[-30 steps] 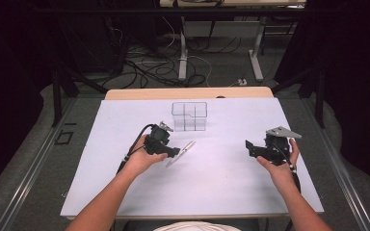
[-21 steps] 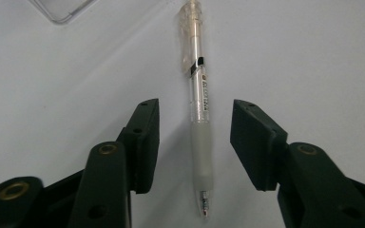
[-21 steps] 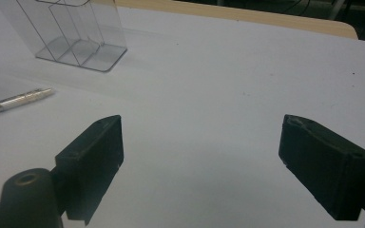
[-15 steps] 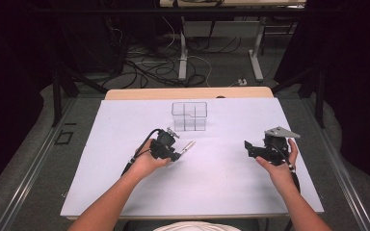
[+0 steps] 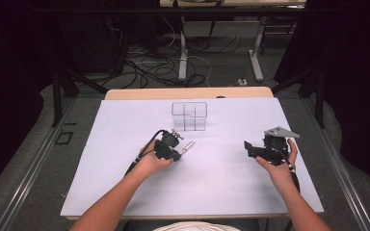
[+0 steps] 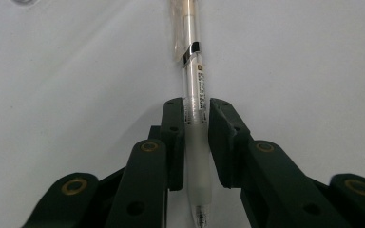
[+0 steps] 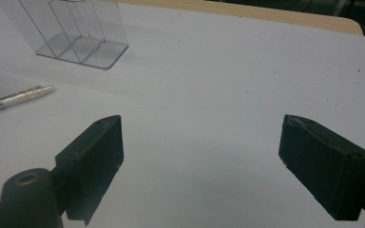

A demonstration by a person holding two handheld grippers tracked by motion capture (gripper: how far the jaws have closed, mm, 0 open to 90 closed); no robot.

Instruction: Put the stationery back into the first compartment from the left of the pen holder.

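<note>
While left tool [image 6: 197,142] pinches pen [image 6: 194,80], tip cut off; right tool [image 7: 202,166] spread.

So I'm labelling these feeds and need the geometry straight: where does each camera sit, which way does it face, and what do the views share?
High view: above the person's side, facing forward and down on the table; forearms, both hands and both grippers show.
Left gripper view: rides the left gripper, looking along its jaws at the pen.
Right gripper view: rides the right gripper, facing the organizer; its jaws stand wide apart.
Shared: all three show the pen.
</note>
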